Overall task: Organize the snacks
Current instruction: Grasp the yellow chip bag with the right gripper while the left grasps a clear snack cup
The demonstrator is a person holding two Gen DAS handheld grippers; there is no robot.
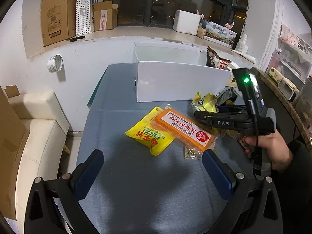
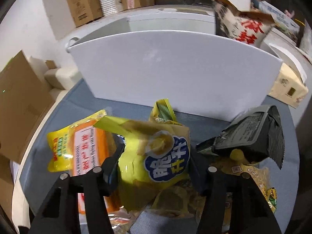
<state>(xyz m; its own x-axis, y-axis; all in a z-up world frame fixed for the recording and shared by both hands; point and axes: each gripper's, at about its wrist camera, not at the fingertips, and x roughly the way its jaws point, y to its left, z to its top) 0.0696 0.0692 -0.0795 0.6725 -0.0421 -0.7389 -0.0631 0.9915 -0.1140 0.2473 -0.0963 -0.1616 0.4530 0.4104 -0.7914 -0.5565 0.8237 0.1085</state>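
Pinching a yellow chip bag (image 2: 156, 156), the right gripper (image 2: 154, 167) sits before the white box (image 2: 175, 74), while the left gripper (image 1: 154, 167) hangs spread above the table (image 1: 146, 185).

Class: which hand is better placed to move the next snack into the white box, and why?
Right. Its tool already has the yellow chip bag between its fingers, near the white box. The left tool hangs open over bare tablecloth.
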